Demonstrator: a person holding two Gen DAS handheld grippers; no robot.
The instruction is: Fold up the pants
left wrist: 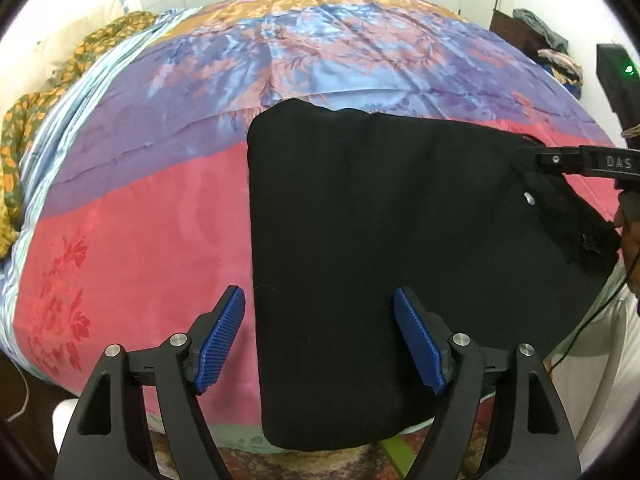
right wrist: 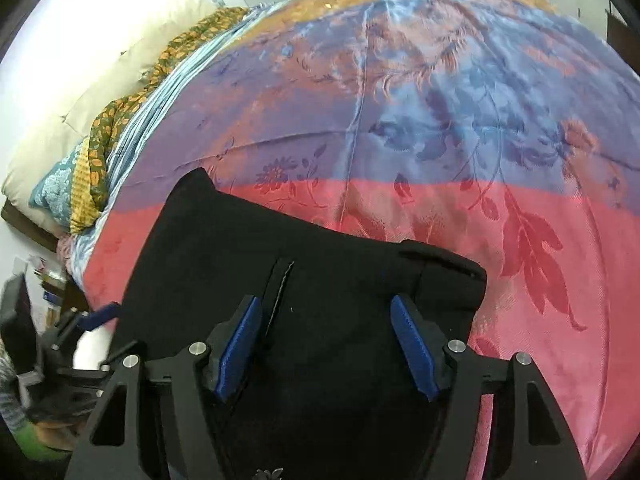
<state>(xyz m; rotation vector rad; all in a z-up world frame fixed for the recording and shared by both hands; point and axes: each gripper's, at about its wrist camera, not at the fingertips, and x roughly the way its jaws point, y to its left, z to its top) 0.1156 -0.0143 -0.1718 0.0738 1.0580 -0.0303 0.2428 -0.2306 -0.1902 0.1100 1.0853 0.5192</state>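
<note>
Bedspread (left wrist: 132, 216), satin, floral, banded pink, purple and blue, covers the whole bed; patterned bedding (left wrist: 24, 140) bunched along its far left side. Black pants (left wrist: 380, 240) lie flat on the pink band at the near edge of the bed, already doubled into a broad rectangular panel, its lower end reaching the bed's edge in the left wrist view. Long axis of the panel appears to run toward and away from the left gripper (left wrist: 320, 340), whose jaws stand wide with nothing pressed between the blue pads: the left pad hangs over bare bedspread, the right pad over black cloth, so the panel's straight left edge falls between them. Waist end lies to the right; a small metal button (left wrist: 529, 198) and a waistband flap show there, with the right gripper (right wrist: 326, 348) close over that part. Its jaws also stand apart, no cloth pinched; below them a dark seam or fly line (right wrist: 280, 292) and the thick waistband corner (right wrist: 444, 268) just beyond the right pad. Judgement: the right hand is nearer the waist, the left nearer the folded side edge. Fabric matte, heavy-looking, few wrinkles; should hold a crease.
</note>
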